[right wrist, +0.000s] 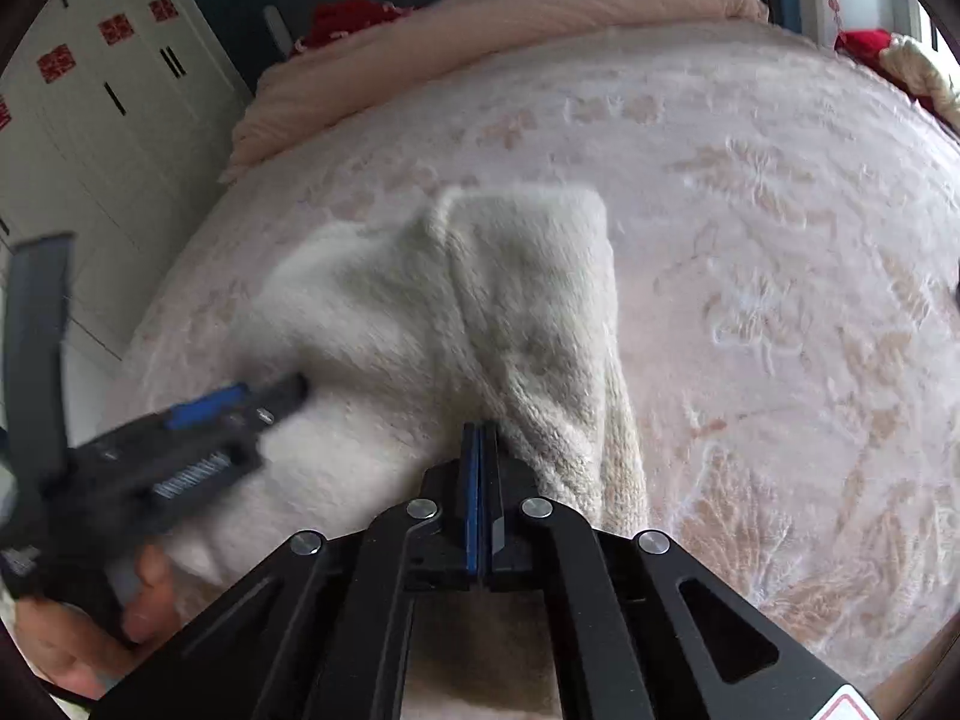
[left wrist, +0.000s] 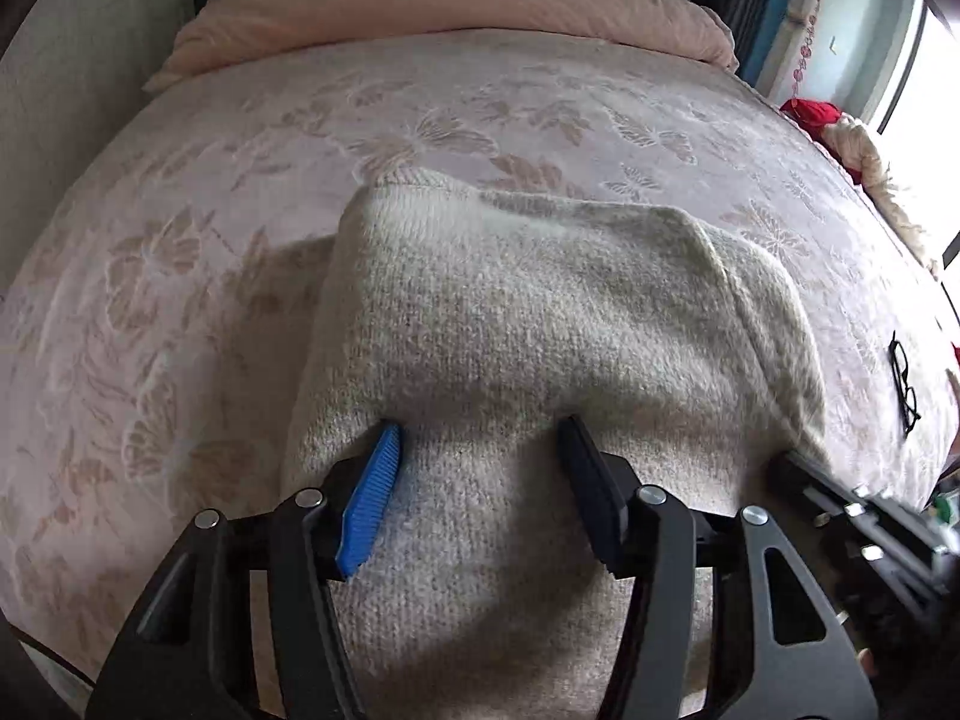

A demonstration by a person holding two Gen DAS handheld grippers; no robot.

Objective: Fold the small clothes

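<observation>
A cream knitted sweater (left wrist: 528, 324) lies partly folded on the bed; it also shows in the right wrist view (right wrist: 480, 312). My left gripper (left wrist: 480, 438) is open, its two fingers spread over the sweater's near part and resting on the knit. It also shows at the left of the right wrist view (right wrist: 288, 396), blurred. My right gripper (right wrist: 480, 429) is shut on the sweater's edge, where a ribbed fold of knit bunches at its tips. Its body shows at the lower right of the left wrist view (left wrist: 840, 504).
The bed has a pink flowered cover (left wrist: 180, 276) and a peach duvet (left wrist: 444, 6) rolled at the far end. Black glasses (left wrist: 905, 381) lie on the cover at the right. Red cloth (left wrist: 813, 117) sits by the window. White wardrobes (right wrist: 90, 120) stand at the left.
</observation>
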